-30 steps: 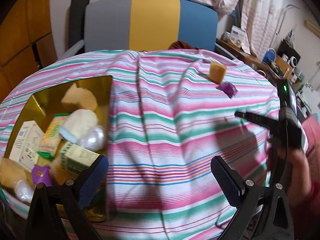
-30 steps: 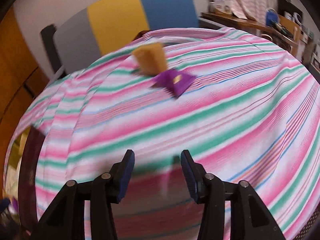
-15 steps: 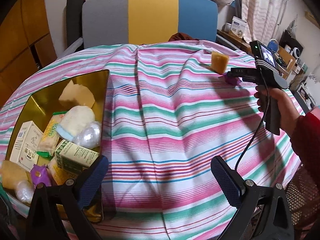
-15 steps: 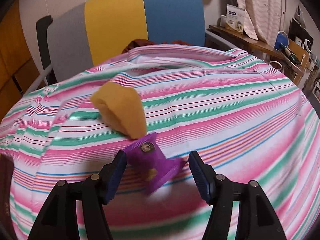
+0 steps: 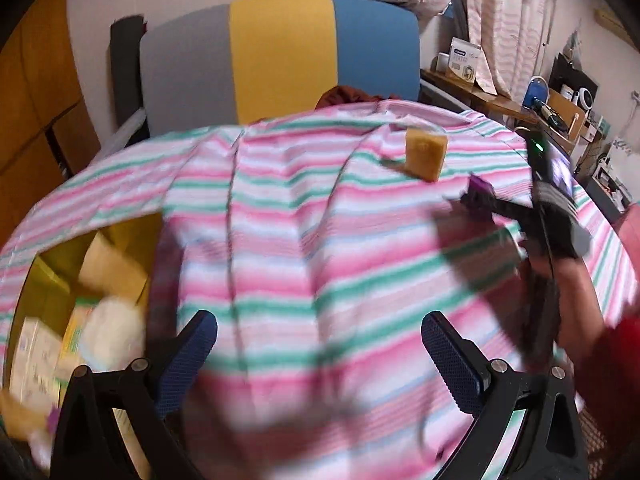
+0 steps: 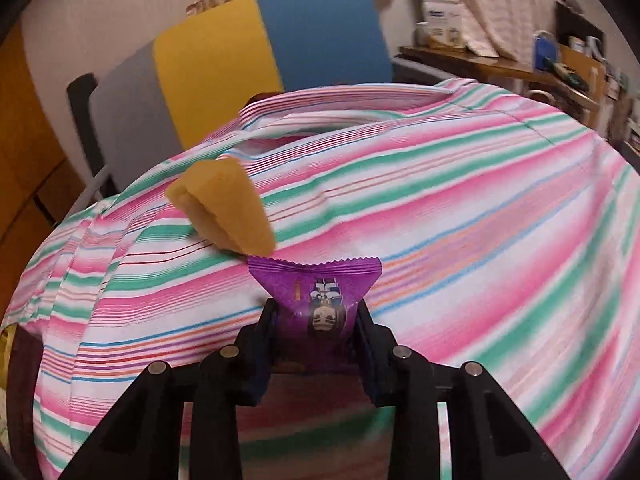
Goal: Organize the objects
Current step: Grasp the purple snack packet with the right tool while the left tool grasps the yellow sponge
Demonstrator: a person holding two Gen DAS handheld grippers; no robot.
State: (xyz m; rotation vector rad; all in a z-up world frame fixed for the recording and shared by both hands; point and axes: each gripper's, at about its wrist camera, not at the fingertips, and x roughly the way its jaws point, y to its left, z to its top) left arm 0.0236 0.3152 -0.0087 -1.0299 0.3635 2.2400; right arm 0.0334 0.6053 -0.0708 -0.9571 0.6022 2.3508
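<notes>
A small purple snack packet (image 6: 320, 300) sits between the pads of my right gripper (image 6: 316, 320), whose jaws are closing and press on its sides. A yellow sponge block (image 6: 228, 208) stands on the striped tablecloth just beyond the packet, to its left. In the left wrist view the same sponge (image 5: 425, 154) and packet (image 5: 480, 186) are at the far right of the table, with the right gripper (image 5: 476, 200) on the packet. My left gripper (image 5: 320, 344) hangs open over the cloth with nothing between its fingers.
A gold tray (image 5: 120, 232) holding several boxes and packets sits at the table's left edge, blurred. A grey, yellow and blue chair back (image 5: 280, 52) stands behind the table. A person's hand (image 5: 576, 292) holds the right gripper. A cluttered shelf (image 5: 560, 100) runs along the right.
My right gripper moved forward to the purple packet and closed on it. The left gripper shifted right, so the tray slid toward the left edge of its view.
</notes>
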